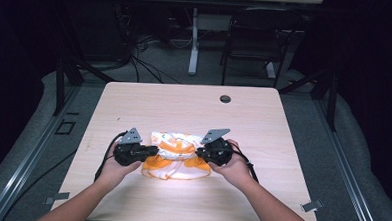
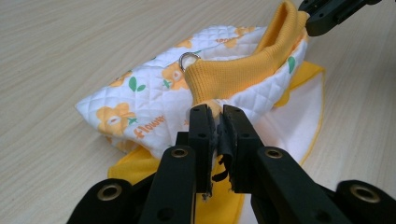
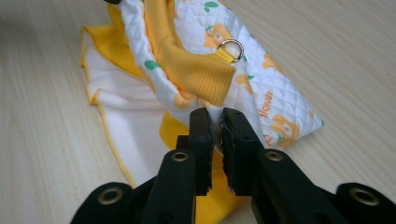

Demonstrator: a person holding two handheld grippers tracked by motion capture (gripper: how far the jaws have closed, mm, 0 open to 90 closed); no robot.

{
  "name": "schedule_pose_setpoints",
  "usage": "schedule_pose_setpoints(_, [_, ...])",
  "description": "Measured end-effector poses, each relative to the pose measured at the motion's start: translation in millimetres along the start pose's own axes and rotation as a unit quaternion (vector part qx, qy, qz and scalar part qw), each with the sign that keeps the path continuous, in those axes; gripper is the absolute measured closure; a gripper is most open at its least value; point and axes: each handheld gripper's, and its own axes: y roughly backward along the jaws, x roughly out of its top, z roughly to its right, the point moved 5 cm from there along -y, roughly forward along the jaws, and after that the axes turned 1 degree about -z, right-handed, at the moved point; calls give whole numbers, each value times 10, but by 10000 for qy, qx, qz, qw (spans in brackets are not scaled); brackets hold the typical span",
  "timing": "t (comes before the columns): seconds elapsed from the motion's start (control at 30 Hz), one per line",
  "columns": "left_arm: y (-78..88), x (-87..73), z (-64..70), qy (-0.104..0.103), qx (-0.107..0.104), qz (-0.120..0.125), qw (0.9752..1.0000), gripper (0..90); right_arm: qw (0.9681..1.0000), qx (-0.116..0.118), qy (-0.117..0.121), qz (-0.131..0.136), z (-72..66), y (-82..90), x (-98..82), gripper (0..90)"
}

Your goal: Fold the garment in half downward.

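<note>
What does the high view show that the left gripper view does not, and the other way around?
High view alone: the whole light wooden table with a dark round hole near its far edge, a black chair behind it, both of the person's forearms, and the right gripper with its grey plate.

Left gripper view alone: a small metal ring on the ribbed orange collar, and the orange word "flower" printed on the fabric.

Both: the white quilted garment with orange flowers and the left gripper, shut on its edge.
</note>
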Motion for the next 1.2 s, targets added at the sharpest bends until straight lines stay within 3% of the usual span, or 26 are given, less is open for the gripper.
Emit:
schedule_pose_setpoints(0.1, [30,19,0,-25,-8,20,10000,795,9998,93,-100,165,0,62,32,772])
schedule_pose_setpoints(0.2, [101,101,-33,58,-4,193,9998,761,9990,79,-228,372,31,114,88,772])
schedule_pose_setpoints(0.3, [102,145,-92,107,82,217,9997,750,9990,-24,-295,348,90,97,122,794])
schedule_pose_setpoints(0.47, [-4,174,-218,229,265,93,9993,808,9980,-61,-507,378,192,-38,186,853])
schedule_pose_setpoints(0.7, [-191,137,-354,440,325,-108,9984,894,9966,194,-760,253,267,-264,245,896])
schedule_pose_setpoints(0.9, [-230,98,-261,382,120,-197,9990,895,9968,463,-641,67,174,-338,201,896])
schedule_pose_setpoints(0.93, [-228,75,-206,338,29,-217,9992,895,9972,527,-522,-35,136,-325,182,896])
schedule_pose_setpoints(1.2, [-211,-22,-26,166,-185,-319,9992,896,9970,678,-368,-112,-13,-251,111,894])
